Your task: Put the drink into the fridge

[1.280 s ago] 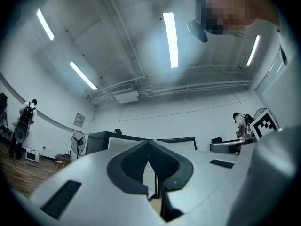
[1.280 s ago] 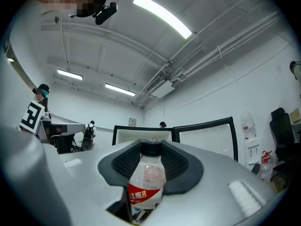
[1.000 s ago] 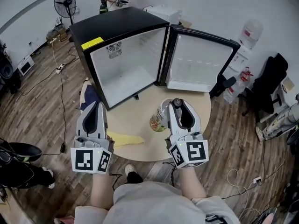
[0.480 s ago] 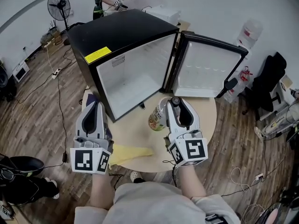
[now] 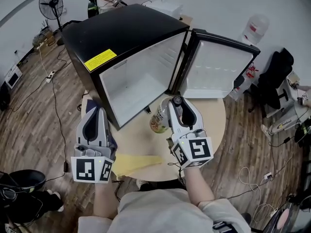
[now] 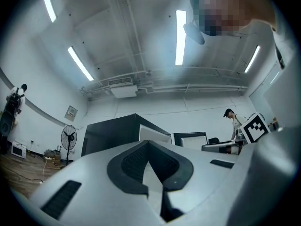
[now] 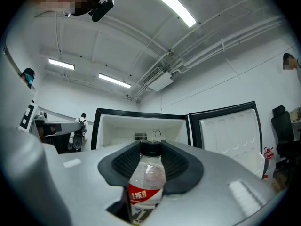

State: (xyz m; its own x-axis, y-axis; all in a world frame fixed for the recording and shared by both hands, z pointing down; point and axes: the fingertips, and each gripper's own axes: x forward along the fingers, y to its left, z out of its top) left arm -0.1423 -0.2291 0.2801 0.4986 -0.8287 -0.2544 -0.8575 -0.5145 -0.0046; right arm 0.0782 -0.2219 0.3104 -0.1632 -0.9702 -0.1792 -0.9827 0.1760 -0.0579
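Head view, center frame: the right gripper (image 5: 171, 106) clamps the drink bottle (image 5: 157, 120) over the round table (image 5: 214, 125), just in front of the open fridge (image 5: 136, 81). The left gripper (image 5: 95, 111), lower left, is clenched on nothing. Risk: the bottle may strike the fridge's lower edge, or slip in the jaws, if carried in low or tilted.

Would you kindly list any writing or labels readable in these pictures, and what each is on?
On the bottle, a red band: white print, seemingly "1瓶"; the rest is blurred.
On the fridge top, a yellow sticker: print too small to read.
Nothing else is legible.
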